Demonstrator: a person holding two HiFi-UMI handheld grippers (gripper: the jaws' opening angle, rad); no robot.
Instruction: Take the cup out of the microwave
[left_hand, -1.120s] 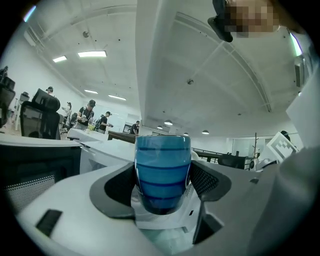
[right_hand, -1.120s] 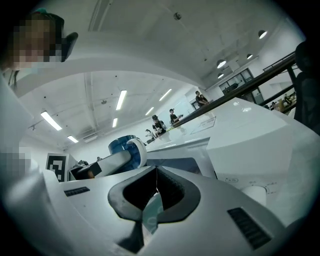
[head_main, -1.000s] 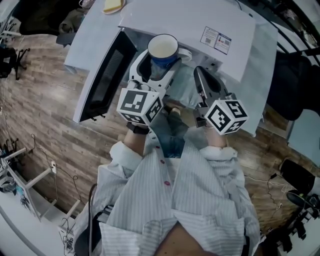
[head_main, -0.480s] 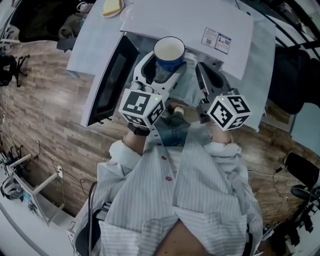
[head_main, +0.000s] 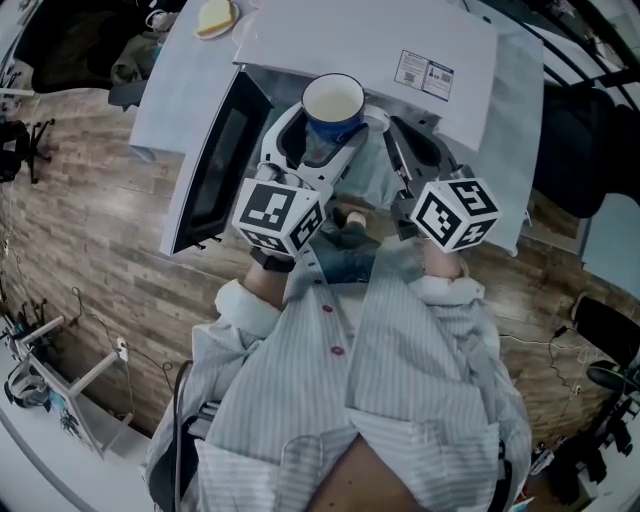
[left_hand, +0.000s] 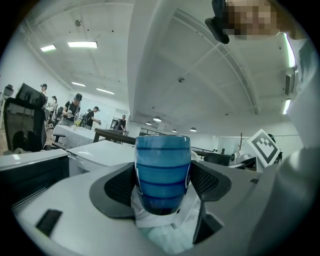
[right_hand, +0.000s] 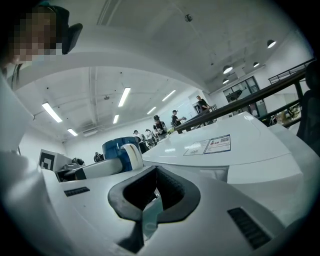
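At nine o'clock in the head view the microwave's door (head_main: 213, 160) is hanging wide open over the wooden floor (head_main: 90, 230), its dark window facing the person. The microwave (head_main: 360, 40) itself is sitting at twelve o'clock on a pale-covered table (head_main: 165, 90), showing only its white top.

Just right of the door, the left gripper (head_main: 322, 145) is clamping its two jaws on the cup (head_main: 333, 100), a blue striped mug with a white inside. The left gripper view is showing a dark pad pressing on each side of the cup's lower body, with the cup standing upright between them. The cup is sitting at about twelve o'clock from this gripper's marker cube, right at the microwave's front edge. In the right gripper view its rim is showing above the level of the white top, so it is probably already clear of the oven, though the cavity is not showing.

Further right, at about two o'clock from the person's shirt, the right gripper (right_hand: 156, 175) is holding nothing. Its jaws are meeting at the tips and only the hollow between the curved pads is showing.

So the grasp and the lift-out are looking done. What is remaining, as I judge it, is carrying the cup away and setting it down. The door is standing open and the right gripper is free to deal with it.
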